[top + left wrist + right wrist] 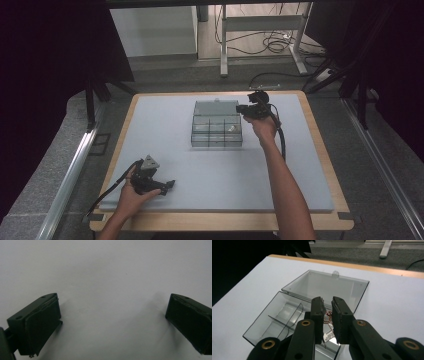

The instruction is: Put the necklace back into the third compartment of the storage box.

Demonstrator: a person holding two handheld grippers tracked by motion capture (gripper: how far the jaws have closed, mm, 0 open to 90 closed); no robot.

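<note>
Dim, soft overhead light; dark edges, close-ups blurry.

One desk (320, 165) carries one grey mat (215, 175). One clear box (216, 131) sits on the mat at about 12 o'clock of its middle, with one lid (216, 107) laid open behind it. Inside, one small tagged item (327, 323) lies in a compartment; how many compartments there are cannot be told for sure. Two claws are in play: the left claw (167, 186) at 7 o'clock and the right claw (241, 109) at 1 o'clock. Two forearms come in from 6 o'clock. Each claw has two jaws.
</note>
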